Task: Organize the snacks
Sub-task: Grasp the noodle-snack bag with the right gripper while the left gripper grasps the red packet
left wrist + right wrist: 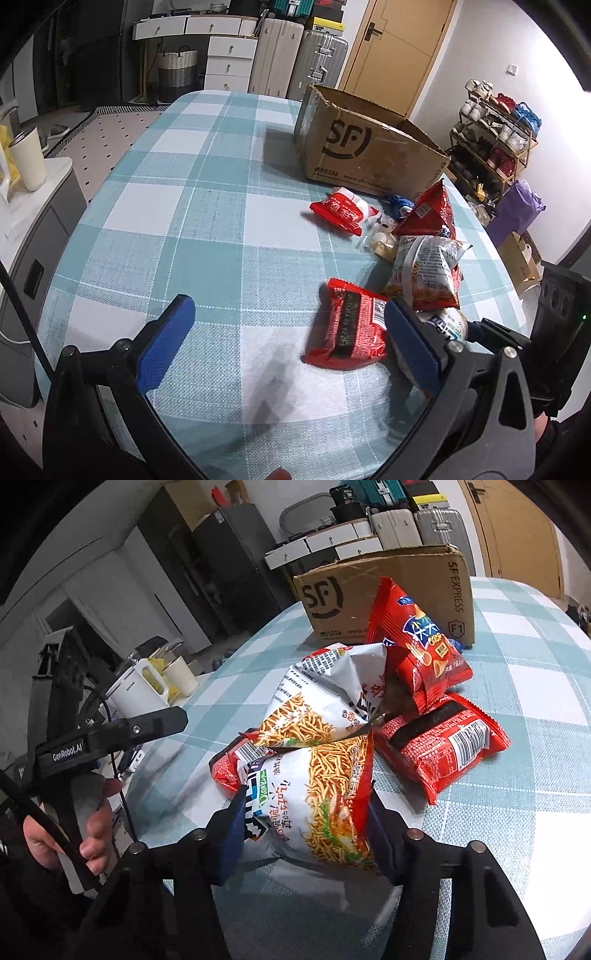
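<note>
Snack packs lie in a heap on the checked tablecloth (207, 206). My right gripper (306, 794) is shut on a noodle snack bag (328, 786), its blue pads pressing both sides. Behind it lie a second noodle bag (317, 694), an upright red chip bag (417, 638) and a red barcode packet (443, 746). My left gripper (288, 302) hangs open above the cloth, its right finger beside another red packet (347, 325) without touching it. A red-and-white pack (340, 212) lies further back. The open cardboard box (362, 155) stands behind the heap.
A white kettle (136, 690) and a cream cup (29, 158) stand on a side cabinet left of the table. A shoe rack (495, 140) and a purple bag (517, 210) are at the right, suitcases (295, 59) and drawers behind. A hand (92, 830) holds the left gripper.
</note>
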The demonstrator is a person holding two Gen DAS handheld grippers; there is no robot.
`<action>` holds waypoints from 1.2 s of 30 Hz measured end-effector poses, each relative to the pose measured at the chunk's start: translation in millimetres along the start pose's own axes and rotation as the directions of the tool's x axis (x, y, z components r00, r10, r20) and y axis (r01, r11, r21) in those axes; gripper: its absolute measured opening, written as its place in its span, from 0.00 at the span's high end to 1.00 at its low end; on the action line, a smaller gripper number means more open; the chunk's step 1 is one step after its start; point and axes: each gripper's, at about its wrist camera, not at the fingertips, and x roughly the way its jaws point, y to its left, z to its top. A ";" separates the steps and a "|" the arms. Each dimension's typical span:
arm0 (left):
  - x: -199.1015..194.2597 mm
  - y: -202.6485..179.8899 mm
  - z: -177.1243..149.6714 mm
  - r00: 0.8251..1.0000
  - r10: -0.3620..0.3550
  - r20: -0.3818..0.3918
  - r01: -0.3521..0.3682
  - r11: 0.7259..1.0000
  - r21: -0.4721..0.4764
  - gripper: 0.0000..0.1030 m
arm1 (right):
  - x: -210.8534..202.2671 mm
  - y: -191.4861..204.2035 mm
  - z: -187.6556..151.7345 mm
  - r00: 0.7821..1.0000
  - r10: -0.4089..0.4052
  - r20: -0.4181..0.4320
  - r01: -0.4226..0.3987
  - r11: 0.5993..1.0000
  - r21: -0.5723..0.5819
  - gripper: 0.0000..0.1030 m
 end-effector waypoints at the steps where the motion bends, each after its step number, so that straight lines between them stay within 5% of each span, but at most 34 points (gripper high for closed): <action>1: -0.2 0.3 -0.3 1.000 0.000 -0.001 0.000 1.000 -0.001 0.01 | 0.2 -1.0 -0.2 1.000 0.006 0.001 -0.006 1.000 0.006 0.44; 19: 11.2 -7.3 -4.5 0.999 -0.013 -0.052 0.015 1.000 0.026 0.01 | -33.8 -7.4 -13.3 0.997 0.049 0.059 -0.050 0.999 0.021 0.45; 36: 49.8 -33.2 -10.2 0.984 -0.030 -0.178 0.048 0.994 0.095 0.01 | -86.4 -42.3 -18.3 0.984 -0.034 0.175 0.015 0.994 0.111 0.45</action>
